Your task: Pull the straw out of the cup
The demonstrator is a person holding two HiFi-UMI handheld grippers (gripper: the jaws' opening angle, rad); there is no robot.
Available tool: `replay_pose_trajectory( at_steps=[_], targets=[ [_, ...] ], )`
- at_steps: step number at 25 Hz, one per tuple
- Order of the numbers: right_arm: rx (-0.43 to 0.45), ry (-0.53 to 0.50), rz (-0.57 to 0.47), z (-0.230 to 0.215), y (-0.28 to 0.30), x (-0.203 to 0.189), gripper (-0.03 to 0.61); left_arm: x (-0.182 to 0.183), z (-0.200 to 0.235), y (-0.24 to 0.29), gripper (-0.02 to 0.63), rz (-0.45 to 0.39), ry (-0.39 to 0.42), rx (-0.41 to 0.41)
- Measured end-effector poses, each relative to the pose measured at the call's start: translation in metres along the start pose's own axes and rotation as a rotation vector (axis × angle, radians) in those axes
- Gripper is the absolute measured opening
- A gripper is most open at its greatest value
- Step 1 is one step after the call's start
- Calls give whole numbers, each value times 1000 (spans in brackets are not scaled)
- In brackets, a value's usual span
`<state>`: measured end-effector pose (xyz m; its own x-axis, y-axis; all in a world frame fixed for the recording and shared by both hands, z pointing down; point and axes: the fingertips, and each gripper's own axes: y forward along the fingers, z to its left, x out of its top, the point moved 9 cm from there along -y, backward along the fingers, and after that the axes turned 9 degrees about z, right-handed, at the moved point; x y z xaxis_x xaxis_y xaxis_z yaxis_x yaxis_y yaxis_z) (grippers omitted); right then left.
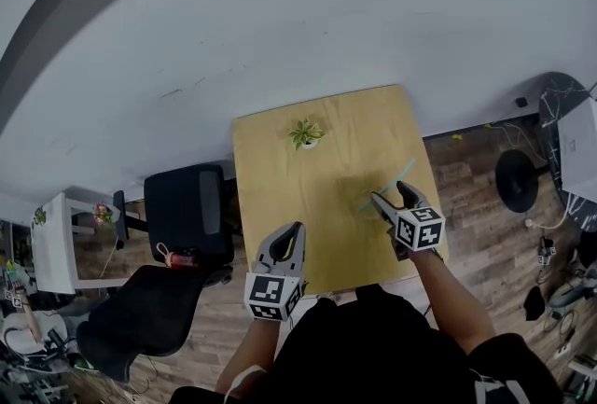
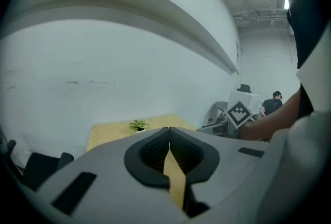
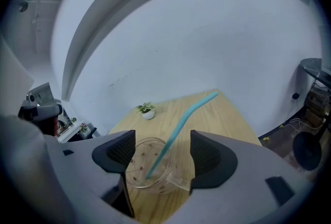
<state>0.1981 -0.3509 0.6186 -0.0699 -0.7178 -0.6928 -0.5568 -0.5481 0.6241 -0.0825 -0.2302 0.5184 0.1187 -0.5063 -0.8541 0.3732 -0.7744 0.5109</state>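
Closest in, the left gripper (image 2: 168,130) is held at the table's near edge, its jaws pressed together with nothing caught between them. Just beyond, the right gripper (image 3: 163,137) is set with its jaws standing apart, and the clear cup (image 3: 150,168) is framed between the pads (image 3: 121,149); no squeeze on its wall can be made out. Out of the cup the teal straw (image 3: 183,117) is seen leaning up and away to the right, bent near its upper end, its lower end down inside the cup. Further back a small potted plant (image 3: 147,110) is set on the wooden table (image 3: 232,119), well apart from the cup, and a white wall is seen behind. The straw is judged light, thin and slick, easily crushed or kinked; it is best pinched gently on the straight shaft just above the rim. The cup is judged light and thin-walled, so it may be lifted or tipped with the straw unless it is steadied.
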Motion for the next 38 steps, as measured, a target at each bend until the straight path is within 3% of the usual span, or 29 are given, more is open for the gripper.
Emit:
replay_pose_trajectory(
  at_steps=[16, 27, 38],
  targets=[
    [-39, 13, -30, -9, 1, -4, 83, -2, 2, 4, 20, 2, -18, 0],
    [-29, 5, -75, 0, -7, 3, 53, -2, 2, -1, 20, -7, -24, 4],
    [-9, -85, -177, 29, -38, 26, 51, 0, 12, -7, 20, -41, -30, 31]
  ],
)
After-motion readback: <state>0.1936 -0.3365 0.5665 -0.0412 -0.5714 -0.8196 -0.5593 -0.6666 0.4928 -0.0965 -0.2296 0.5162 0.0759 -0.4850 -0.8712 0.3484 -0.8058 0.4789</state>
